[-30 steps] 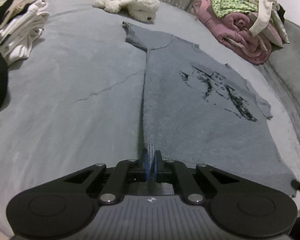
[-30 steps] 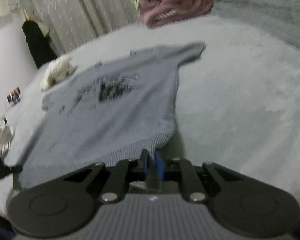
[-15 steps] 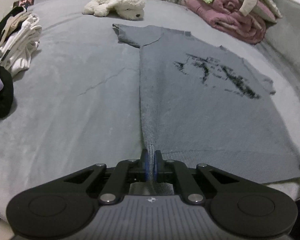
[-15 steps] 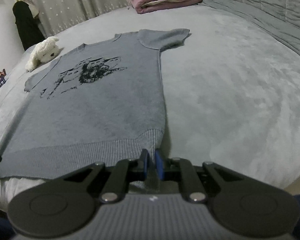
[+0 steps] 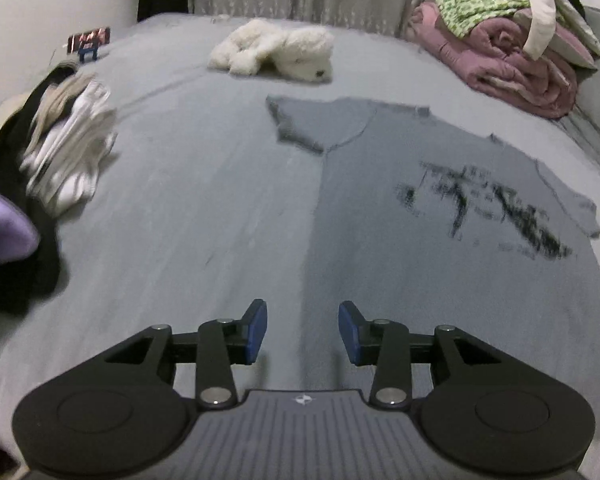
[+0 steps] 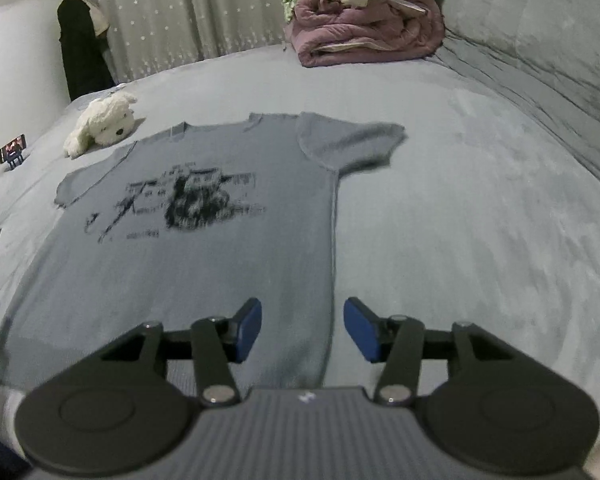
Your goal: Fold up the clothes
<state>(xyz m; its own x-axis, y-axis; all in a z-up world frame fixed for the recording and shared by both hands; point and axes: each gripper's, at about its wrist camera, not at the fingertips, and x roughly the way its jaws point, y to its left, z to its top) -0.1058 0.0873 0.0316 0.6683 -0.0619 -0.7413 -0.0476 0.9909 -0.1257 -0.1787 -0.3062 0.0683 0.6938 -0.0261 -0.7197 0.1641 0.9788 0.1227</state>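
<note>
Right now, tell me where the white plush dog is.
In the left wrist view the white plush dog lies on the bed just beyond the grey T-shirt, left of the pink blanket pile.

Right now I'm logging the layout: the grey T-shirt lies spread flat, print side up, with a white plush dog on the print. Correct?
Not quite. The grey T-shirt does lie flat, print side up, but the white plush dog lies on the bed beyond the collar, off the shirt; the right wrist view shows it.

Grey t-shirt [image 6: 228,264] with black print, on grey bed [image 6: 480,220]; white plush dog [image 6: 102,126] beyond its collar; mauve blanket [image 6: 364,32], green-patterned cloth [image 5: 484,4] atop.
</note>
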